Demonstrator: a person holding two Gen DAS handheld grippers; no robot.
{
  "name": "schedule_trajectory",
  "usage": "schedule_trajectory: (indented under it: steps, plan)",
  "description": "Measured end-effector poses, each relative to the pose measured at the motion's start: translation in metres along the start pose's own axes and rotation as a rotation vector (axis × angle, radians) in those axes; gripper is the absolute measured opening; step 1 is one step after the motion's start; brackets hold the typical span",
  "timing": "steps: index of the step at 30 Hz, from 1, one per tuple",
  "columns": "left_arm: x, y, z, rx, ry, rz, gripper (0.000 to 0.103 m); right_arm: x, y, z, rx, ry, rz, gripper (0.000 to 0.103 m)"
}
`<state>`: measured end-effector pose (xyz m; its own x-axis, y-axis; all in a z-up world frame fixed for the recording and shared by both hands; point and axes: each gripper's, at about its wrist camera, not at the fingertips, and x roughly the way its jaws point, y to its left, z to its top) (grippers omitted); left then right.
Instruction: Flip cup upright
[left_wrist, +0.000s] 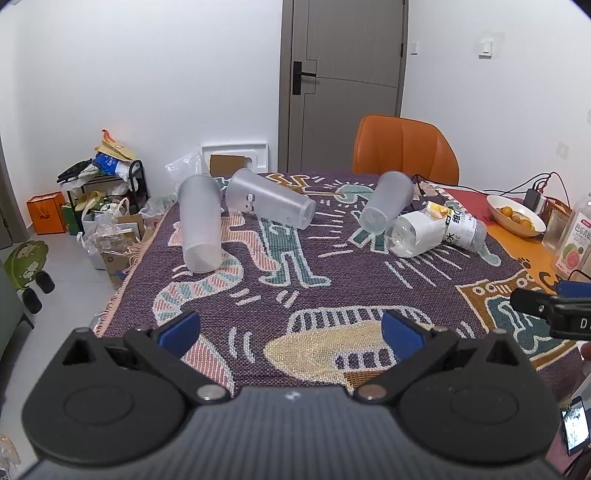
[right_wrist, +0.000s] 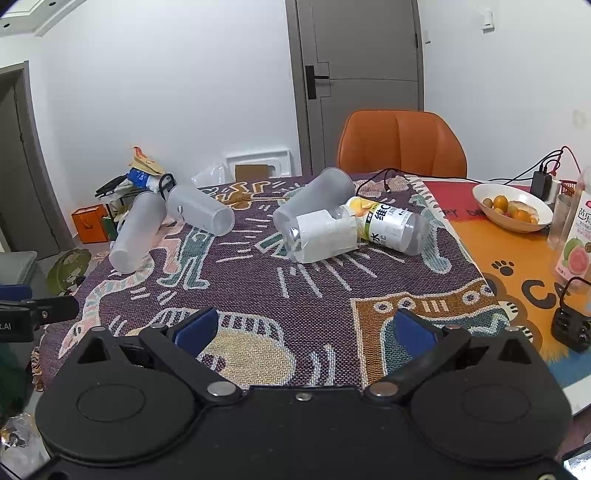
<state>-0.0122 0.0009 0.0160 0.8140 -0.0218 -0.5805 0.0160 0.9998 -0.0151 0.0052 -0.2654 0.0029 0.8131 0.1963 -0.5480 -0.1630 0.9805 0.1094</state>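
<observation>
Three frosted cups lie tipped on the table's blanket (left_wrist: 258, 295) — leftmost cup (left_wrist: 201, 229), middle cup (left_wrist: 269, 201), right cup (left_wrist: 386, 203) against a bottle (left_wrist: 436, 230) — all well beyond the left claw (left_wrist: 290, 330) and right claw (right_wrist: 303, 330), both wide and empty.

Left gripper (left_wrist: 290, 330) sits at the near edge of the patterned cloth (left_wrist: 332, 295), blue pads spread wide, nothing between them; the right gripper (left_wrist: 554, 306) pokes in at the right edge, state unclear. Three frosted cups lie tipped over at the far side: left cup (left_wrist: 200, 223), middle cup (left_wrist: 269, 198) just right of it, right cup (left_wrist: 386, 202) touching a toppled water bottle (left_wrist: 436, 229). Fruit bowl (left_wrist: 515, 215) far right, orange chair (left_wrist: 404, 149) behind the table.
</observation>
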Motion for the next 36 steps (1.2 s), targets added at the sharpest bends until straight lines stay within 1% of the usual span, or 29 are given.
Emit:
schedule_trajectory:
  steps: [27, 36]
  plan:
    - [-0.0054, 0.0019, -0.0003, 0.0, -0.013, -0.012, 0.103, -0.0003, 0.0006, -0.0007, -0.001, -0.009, 0.006, 0.103]
    - [-0.0064, 0.0021, -0.0018, 0.001, -0.016, -0.011, 0.103, -0.0037, 0.0016, -0.0001, -0.002, -0.019, 0.02, 0.103]
